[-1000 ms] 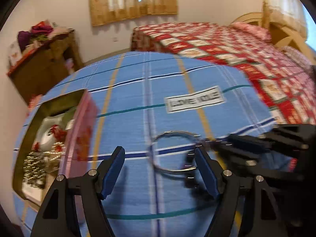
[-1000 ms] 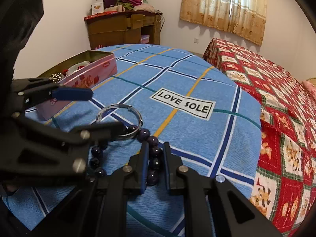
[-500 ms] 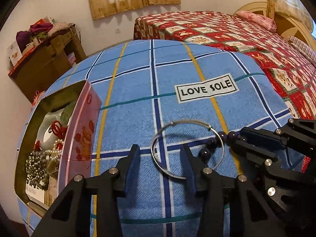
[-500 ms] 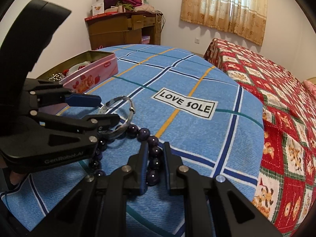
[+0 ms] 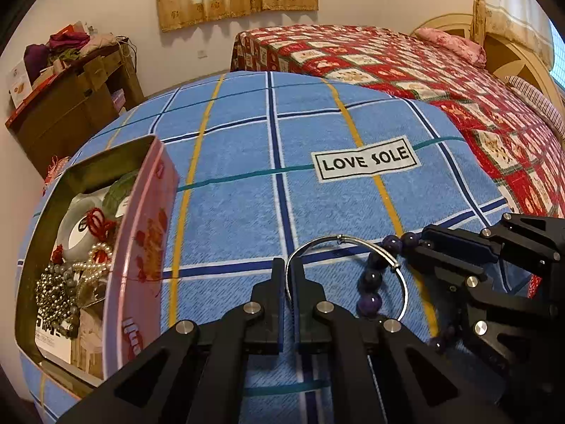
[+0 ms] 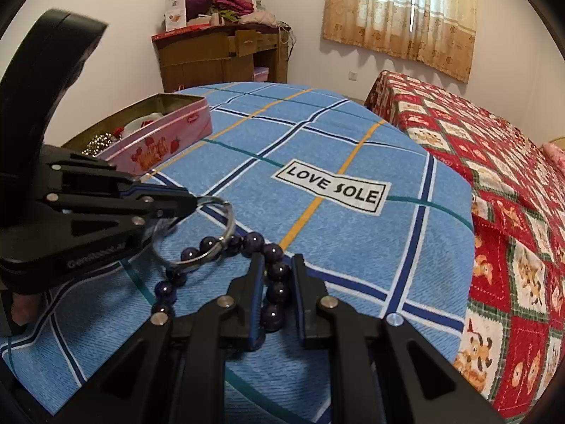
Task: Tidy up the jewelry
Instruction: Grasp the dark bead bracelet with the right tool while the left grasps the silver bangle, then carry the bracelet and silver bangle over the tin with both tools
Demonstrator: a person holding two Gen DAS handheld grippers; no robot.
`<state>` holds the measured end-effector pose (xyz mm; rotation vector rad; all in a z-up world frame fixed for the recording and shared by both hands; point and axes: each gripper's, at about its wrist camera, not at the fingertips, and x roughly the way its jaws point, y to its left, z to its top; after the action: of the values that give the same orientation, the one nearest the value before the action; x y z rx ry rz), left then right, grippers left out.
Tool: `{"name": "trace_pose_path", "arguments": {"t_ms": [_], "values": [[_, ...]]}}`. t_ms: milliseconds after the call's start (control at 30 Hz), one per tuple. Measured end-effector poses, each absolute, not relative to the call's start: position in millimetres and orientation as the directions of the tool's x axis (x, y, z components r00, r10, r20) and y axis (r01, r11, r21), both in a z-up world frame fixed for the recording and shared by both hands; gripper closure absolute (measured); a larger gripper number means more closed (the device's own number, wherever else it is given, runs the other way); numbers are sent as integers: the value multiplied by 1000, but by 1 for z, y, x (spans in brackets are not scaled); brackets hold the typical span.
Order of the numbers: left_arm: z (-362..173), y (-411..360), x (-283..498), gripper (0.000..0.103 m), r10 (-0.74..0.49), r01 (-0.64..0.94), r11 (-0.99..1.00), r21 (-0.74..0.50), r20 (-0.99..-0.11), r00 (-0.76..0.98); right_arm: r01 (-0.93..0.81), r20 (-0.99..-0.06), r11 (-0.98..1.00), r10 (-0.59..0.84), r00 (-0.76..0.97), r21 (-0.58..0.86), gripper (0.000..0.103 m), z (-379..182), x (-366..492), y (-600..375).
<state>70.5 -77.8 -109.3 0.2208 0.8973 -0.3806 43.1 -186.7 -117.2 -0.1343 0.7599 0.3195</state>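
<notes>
The bangle (image 5: 348, 275), pinched by the left tongs (image 5: 290, 284), overlaps the beads (image 6: 273, 284) held by the right tongs (image 6: 277, 275); if lifted toward the tin (image 5: 141, 247), they may be snagged.

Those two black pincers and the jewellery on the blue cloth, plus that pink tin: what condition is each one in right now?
left gripper: shut on the silver bangle.
right gripper: shut on the purple bead bracelet.
silver bangle: pinched at its rim, overlapping the beads.
purple bead bracelet: partly draped on the cloth.
pink tin: lid off, jewellery inside.
</notes>
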Motion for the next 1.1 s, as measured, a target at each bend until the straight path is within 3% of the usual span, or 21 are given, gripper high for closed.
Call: {"name": "trace_pose_path", "arguments": {"t_ms": [600, 1100], "values": [[-54, -49, 46, 101, -228, 354, 934, 59, -665, 712, -323, -651, 946, 261, 712, 26, 88, -102, 39, -192], [-29, -11, 45, 101, -193, 276, 960, 40, -621, 760, -368, -578, 930, 310, 755, 17, 88, -60, 40, -178]]}}
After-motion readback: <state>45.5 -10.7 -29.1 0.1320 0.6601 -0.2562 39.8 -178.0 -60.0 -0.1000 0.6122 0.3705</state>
